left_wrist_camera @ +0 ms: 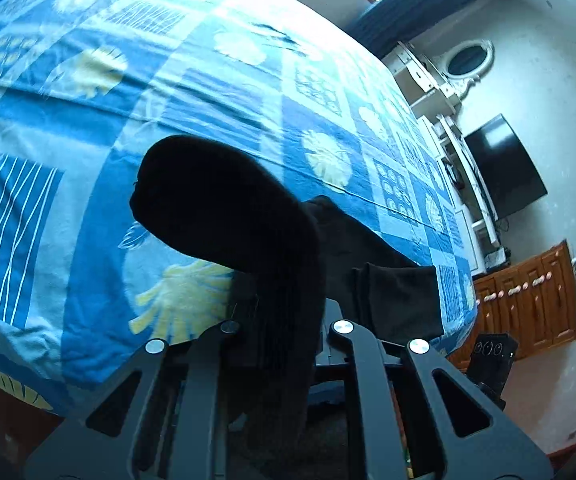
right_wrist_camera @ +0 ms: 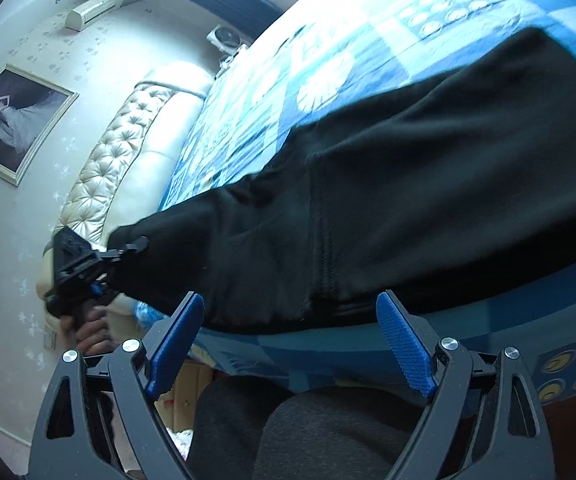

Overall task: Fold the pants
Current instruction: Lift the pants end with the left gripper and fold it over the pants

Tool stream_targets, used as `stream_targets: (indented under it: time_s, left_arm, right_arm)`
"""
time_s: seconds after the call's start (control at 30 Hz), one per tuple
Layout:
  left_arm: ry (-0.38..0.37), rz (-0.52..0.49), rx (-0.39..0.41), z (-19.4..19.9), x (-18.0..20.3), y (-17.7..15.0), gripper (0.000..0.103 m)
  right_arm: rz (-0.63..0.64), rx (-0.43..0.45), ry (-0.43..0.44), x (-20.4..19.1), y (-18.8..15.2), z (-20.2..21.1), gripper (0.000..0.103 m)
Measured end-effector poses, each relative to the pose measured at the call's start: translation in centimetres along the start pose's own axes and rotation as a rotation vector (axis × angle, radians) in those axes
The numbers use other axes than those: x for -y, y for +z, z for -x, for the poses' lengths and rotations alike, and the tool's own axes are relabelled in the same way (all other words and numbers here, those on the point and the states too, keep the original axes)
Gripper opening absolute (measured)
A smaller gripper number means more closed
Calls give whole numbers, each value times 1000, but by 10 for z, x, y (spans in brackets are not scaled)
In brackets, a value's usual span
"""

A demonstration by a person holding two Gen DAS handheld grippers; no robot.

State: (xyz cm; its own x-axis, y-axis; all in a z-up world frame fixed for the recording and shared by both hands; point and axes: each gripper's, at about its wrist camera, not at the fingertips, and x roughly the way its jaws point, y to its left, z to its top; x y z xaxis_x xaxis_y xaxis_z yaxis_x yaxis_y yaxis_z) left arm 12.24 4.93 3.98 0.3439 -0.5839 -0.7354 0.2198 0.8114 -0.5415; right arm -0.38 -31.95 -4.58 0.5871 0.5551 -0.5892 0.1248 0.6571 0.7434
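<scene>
no readable text or labels anywhere

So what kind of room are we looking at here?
Most likely a bedroom in someone's home. A wide bed with a blue patterned cover fills the view, a padded cream headboard stands at its end, and a framed picture hangs on the wall beside it.

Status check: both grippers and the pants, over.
Left gripper shut on pants, end lifted. Right gripper jaws open, empty, at near edge of pants. Bedspread bare beyond, nothing in the way.
</scene>
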Motion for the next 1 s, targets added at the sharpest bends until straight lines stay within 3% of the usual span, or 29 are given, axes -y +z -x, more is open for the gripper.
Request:
stream_targets:
  time_s: [0.2, 0.33, 0.53, 0.67, 1.0]
  left_arm:
    - [-2, -106, -22, -17, 73, 1, 12]
    - [-2, -152, -45, -37, 114, 0, 12]
    - [69, -222, -65, -76, 164, -11, 12]
    - [156, -296, -53, -103, 198, -26, 12]
    - [279, -385, -63, -168, 254, -62, 12]
  right_arm:
    - [-60, 54, -75, 19, 6, 23, 88]
    - [-61, 87, -74, 26, 9, 41, 88]
    - [-78, 134, -59, 41, 6, 67, 88]
    - [-86, 167, -60, 54, 8, 80, 88]
    - [-183, 228, -44, 93, 4, 103, 88]
